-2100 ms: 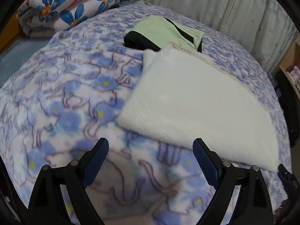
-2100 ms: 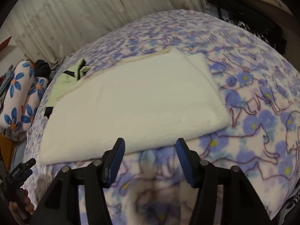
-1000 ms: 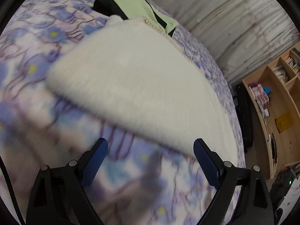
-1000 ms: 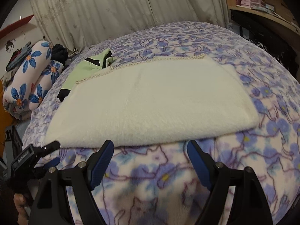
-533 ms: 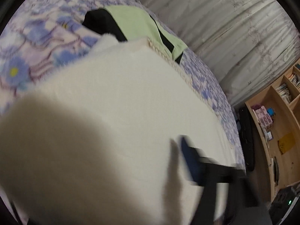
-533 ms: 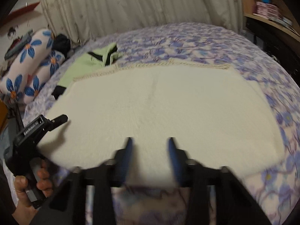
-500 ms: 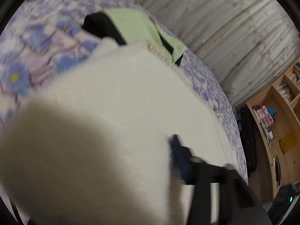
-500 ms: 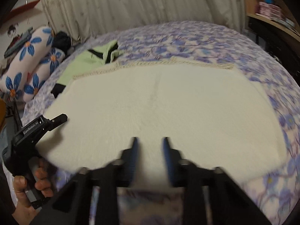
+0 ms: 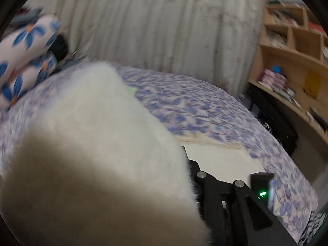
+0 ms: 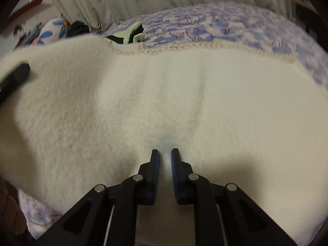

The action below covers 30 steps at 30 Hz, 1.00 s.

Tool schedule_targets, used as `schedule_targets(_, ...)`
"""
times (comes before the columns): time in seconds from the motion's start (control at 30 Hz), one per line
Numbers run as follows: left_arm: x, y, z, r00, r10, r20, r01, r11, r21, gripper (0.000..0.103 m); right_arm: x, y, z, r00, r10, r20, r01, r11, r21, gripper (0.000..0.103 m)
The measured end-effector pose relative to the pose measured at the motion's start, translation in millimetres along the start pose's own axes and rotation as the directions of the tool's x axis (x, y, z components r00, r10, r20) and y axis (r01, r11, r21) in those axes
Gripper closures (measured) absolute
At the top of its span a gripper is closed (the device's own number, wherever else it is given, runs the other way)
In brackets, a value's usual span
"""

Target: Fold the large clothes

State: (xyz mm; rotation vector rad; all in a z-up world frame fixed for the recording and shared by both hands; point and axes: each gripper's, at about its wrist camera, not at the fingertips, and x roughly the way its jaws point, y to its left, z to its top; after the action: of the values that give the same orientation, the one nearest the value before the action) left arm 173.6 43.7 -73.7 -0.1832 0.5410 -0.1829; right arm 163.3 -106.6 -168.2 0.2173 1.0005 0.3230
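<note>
A cream fleece blanket [image 10: 164, 94] with a crocheted far edge lies folded on the bed. In the right wrist view my right gripper [image 10: 165, 160] is shut on its near edge, with fleece pinched in the narrow gap between the blue pads. In the left wrist view a lifted part of the blanket [image 9: 92, 143] fills the left half and hides one finger. My left gripper [image 9: 182, 162] has fleece between its jaws, which are still closing, and holds it above the bed. The left gripper's black body [image 10: 14, 78] shows at the blanket's raised left end.
The bed has a purple flowered cover [image 9: 194, 106]. A green and black garment [image 10: 131, 33] lies beyond the blanket. A rolled blue-flowered quilt [image 9: 22, 47] sits at the far left, a curtain [image 9: 164, 30] hangs behind the bed, and wooden shelves [image 9: 297, 47] stand at the right.
Both grippers moved forward from in front of the blanket's near edge and closed on it. The left one then rose and rolled, lifting its end of the blanket.
</note>
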Motion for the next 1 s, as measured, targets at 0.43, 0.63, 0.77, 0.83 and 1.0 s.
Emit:
schedule_targets(0.43, 57.7, -177.3, -32.4, 0.982, -0.117, -0.145, 0.148, 0.964, 0.221, 0.081, -157.6, -144.9, -49.5, 0.944, -0.282, 0.174, 0.192, 0.894, 0.406, 0.091)
schedule_targets(0.63, 93.9, -232.2, -90.9, 0.968, -0.075, -0.239, 0.156, 0.928, 0.338, 0.081, -171.3, -190.9, -71.2, 0.921, -0.369, 0.127, 0.266, 0.831, 0.488, 0.091)
schedule_targets(0.77, 92.2, -238.6, -96.9, 0.974, -0.045, -0.224, 0.130, 0.914, 0.384, 0.081, -165.5, -198.8, -77.1, 0.931, -0.349, 0.107, 0.254, 0.829, 0.497, 0.091)
schedule_targets(0.83, 92.8, -234.7, -92.9, 0.968, -0.060, -0.245, 0.151, 0.917, 0.369, 0.080, -159.7, -202.1, -78.2, 0.937, -0.337, 0.091, 0.250, 0.830, 0.499, 0.091)
schedule_targets(1.0, 85.9, -229.7, -80.9, 0.933, -0.148, -0.329, 0.253, 0.919, 0.303, 0.027, -162.1, -206.1, -78.4, 0.949, -0.305, 0.075, 0.229, 0.836, 0.499, 0.090)
